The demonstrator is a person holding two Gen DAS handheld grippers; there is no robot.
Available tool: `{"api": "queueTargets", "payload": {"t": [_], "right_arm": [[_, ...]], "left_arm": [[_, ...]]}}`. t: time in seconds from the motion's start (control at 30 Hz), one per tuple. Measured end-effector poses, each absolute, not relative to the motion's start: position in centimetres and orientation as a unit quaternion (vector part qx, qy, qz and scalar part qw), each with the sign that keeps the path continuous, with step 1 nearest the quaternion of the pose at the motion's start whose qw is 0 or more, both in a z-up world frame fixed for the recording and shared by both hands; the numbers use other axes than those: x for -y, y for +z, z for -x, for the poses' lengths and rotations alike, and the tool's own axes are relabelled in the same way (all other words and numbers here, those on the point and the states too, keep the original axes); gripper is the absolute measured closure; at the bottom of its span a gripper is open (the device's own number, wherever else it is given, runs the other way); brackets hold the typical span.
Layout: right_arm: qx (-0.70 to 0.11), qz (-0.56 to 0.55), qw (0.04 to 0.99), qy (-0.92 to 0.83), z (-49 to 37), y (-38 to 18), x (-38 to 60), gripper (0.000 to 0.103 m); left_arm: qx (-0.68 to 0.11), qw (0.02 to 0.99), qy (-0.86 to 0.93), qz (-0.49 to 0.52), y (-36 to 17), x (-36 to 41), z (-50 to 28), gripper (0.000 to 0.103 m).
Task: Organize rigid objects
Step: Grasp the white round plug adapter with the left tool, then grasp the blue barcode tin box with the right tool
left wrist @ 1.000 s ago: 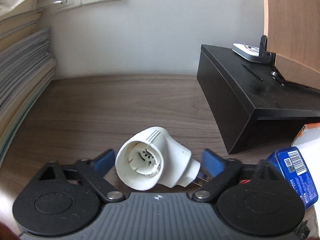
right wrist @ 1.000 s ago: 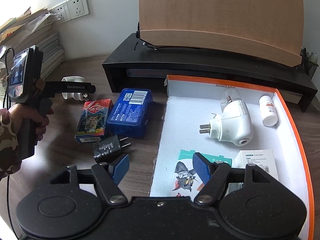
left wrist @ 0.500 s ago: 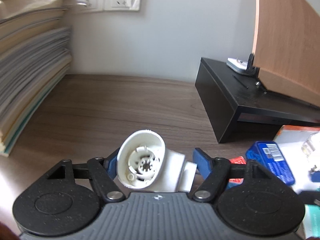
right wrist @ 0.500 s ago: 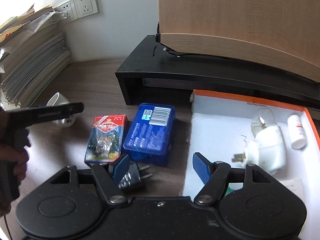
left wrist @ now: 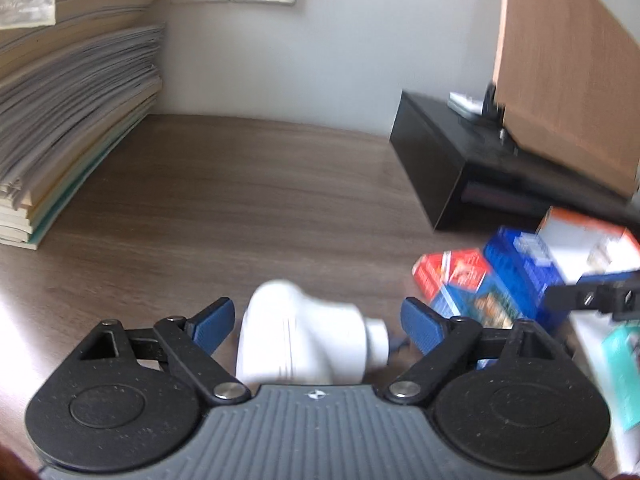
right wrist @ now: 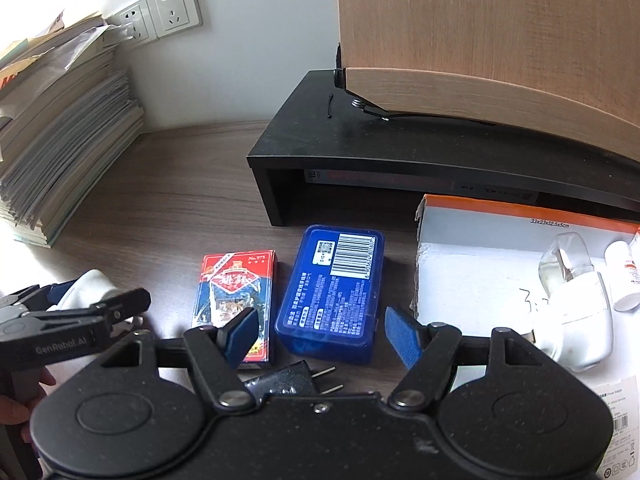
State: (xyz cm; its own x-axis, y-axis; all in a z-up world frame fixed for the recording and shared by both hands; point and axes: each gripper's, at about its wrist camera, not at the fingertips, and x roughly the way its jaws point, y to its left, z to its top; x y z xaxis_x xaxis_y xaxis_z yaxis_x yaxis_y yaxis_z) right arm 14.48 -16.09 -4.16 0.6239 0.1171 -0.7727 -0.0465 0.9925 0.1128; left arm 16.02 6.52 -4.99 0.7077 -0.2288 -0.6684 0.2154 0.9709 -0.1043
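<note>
White plug-in device (left wrist: 304, 340) fills left view; right view adds black charger (right wrist: 288, 380).

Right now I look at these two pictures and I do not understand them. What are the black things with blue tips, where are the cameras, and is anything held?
There is no robot. A person carries a hand-held tool in each hand, and each tool has a camera looking forward along its two blue fingers.

In the left view, the left tool is opening; the white plug-in device lies between its fingers, apparently loose.

The right tool is open and empty, above a black charger. On the wooden desk lie a red card box and a blue case. To the right is an orange-edged box already holding some items.
</note>
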Motion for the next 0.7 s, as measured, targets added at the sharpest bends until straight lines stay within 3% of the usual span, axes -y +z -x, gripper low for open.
{"api": "queueTargets", "payload": {"t": [0.13,0.23,0.7], "right_arm": [[-0.43,-0.037,0.901,0.044,-14.0,-4.1,16.2,0.02],[-0.431,-0.041,0.901,0.039,-14.0,-4.2,16.3,0.02],[-0.446,-0.035,0.894,0.041,-16.3,-5.4,15.8,0.02]], "left_arm": [[-0.357,0.926,-0.124,0.019,-5.9,-7.2,-15.1,0.014],[-0.353,0.927,-0.13,0.01,-5.9,-7.0,-15.2,0.028],[-0.332,0.933,-0.131,0.05,-4.5,-6.9,-12.6,0.032]]}}
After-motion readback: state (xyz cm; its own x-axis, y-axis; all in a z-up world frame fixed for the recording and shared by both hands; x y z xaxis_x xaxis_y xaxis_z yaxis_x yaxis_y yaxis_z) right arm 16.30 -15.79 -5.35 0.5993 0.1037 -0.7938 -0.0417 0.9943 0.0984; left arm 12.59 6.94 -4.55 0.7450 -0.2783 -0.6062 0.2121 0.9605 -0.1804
